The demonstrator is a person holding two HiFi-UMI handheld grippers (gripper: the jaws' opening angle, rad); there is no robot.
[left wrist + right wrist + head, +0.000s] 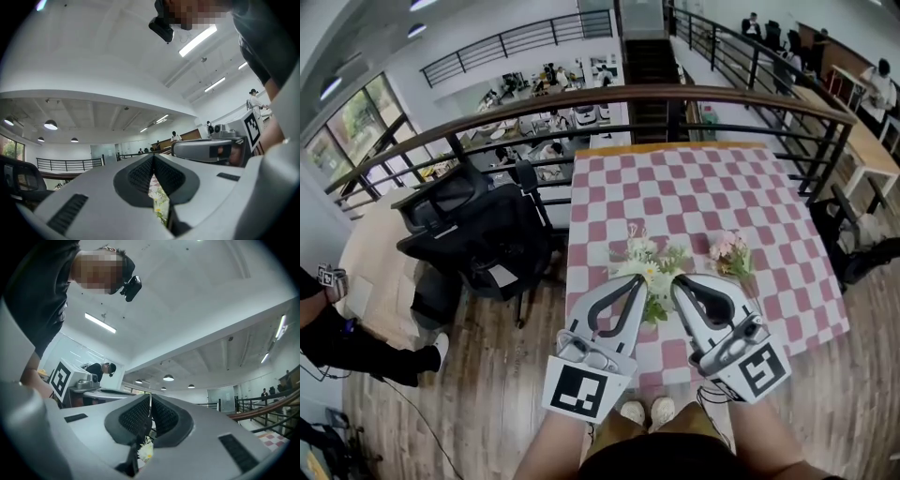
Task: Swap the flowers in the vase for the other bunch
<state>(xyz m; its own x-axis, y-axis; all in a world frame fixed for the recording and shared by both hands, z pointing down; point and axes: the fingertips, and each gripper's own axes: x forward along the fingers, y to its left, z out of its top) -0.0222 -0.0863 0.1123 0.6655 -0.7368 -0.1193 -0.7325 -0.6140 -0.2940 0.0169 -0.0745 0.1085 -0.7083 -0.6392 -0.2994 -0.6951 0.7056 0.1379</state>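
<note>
Two flower bunches (649,265) (729,251), two grippers (634,281) (682,283)

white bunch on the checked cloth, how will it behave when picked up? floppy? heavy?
Probably light: the white bunch looks like small blooms and thin leafy sprigs. Likely floppy, since the sprigs splay out loosely and may droop or swing. Probably fragile too; the petals look fine enough to crush if squeezed.
</note>
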